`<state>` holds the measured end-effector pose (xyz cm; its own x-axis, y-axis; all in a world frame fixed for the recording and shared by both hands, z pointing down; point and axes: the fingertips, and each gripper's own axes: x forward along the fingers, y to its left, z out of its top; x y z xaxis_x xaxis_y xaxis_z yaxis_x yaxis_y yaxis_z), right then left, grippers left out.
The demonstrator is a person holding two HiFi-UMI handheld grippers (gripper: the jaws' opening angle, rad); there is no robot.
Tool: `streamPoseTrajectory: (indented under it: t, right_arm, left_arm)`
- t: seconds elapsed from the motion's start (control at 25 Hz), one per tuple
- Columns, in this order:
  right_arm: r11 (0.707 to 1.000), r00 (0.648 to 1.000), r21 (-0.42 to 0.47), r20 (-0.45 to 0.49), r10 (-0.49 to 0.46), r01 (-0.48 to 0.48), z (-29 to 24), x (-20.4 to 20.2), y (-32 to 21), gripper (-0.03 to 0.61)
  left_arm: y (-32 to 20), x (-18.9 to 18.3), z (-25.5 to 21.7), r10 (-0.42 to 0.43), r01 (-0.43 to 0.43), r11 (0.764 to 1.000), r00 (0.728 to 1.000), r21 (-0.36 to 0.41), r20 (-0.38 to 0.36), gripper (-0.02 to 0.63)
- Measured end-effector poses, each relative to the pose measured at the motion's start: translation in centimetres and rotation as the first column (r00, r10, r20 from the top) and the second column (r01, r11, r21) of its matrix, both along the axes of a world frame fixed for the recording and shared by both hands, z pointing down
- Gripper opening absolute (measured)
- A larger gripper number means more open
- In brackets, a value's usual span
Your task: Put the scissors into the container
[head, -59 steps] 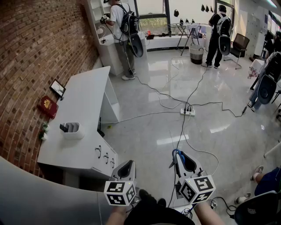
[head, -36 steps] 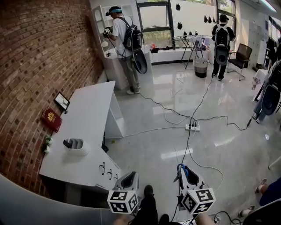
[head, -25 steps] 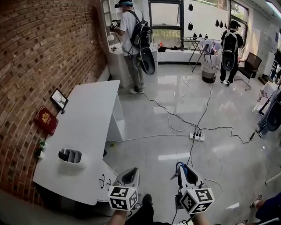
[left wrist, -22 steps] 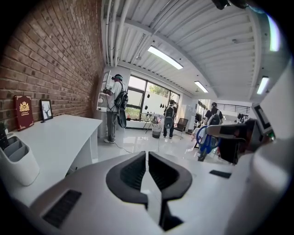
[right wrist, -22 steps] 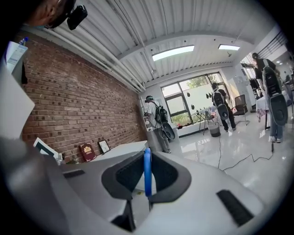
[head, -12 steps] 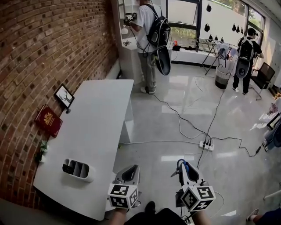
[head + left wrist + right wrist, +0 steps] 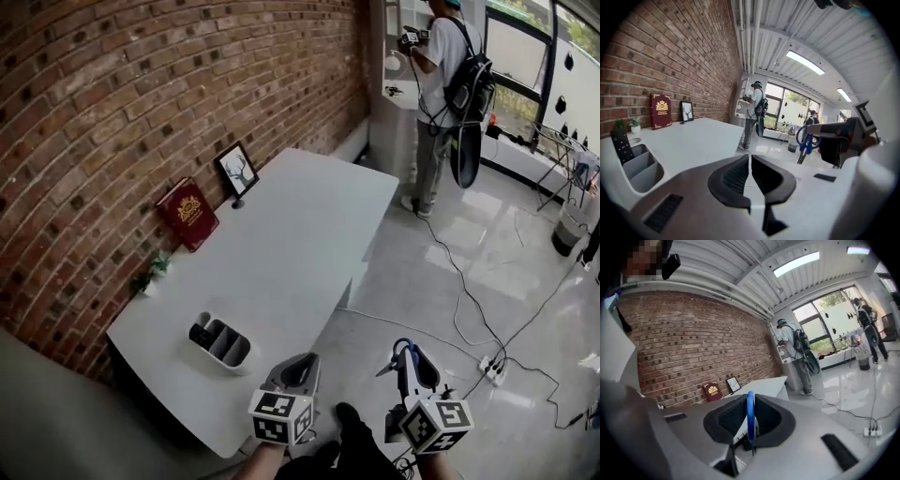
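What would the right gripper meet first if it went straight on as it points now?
Probably the white table: the right gripper, shut on the scissors, points toward it, and nothing nearer shows. Depth is unclear.

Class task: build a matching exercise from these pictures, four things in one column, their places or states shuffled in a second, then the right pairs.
1 scissors
2 container
3 red book
4 left tongs

A leaning against the brick wall
B shut, empty
C gripped in the right tongs
D standing on the white table

Pairs: 1-C, 2-D, 3-A, 4-B
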<state>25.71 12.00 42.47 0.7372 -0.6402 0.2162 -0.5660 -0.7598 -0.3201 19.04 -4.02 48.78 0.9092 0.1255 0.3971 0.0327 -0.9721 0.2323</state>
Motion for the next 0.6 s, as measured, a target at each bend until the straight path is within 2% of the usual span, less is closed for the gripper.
streamPoseTrajectory:
  t: [0.16, 0.28, 0.44, 0.6]
  right_arm:
    - [0.983, 0.983, 0.027, -0.005, -0.182, 0.182, -0.2, 2.8, -6.4, 0.044]
    - [0.941, 0.942, 0.046, 0.003, -0.335, 0.335, 0.0, 3.6, -11.6, 0.044]
    - [0.851, 0.852, 0.061, -0.003, -0.523, 0.522, 0.4, 3.7, -17.8, 0.044]
    - [0.713, 0.717, 0.094, -0.009, -0.697, 0.695, 0.3, 1.9, -23.3, 0.044]
  left_arm:
    - [-4.2, 0.4, -0.2, -0.152, 0.152, 0.987, 0.988, 0.046, 0.006, 0.023]
    - [-7.5, -0.7, -0.3, -0.297, 0.296, 0.954, 0.955, 0.052, 0.005, 0.023]
    - [-11.0, -3.0, -0.5, -0.473, 0.472, 0.880, 0.881, 0.062, 0.004, 0.023]
    - [-12.6, -6.0, -0.1, -0.626, 0.624, 0.780, 0.780, 0.048, 0.020, 0.022]
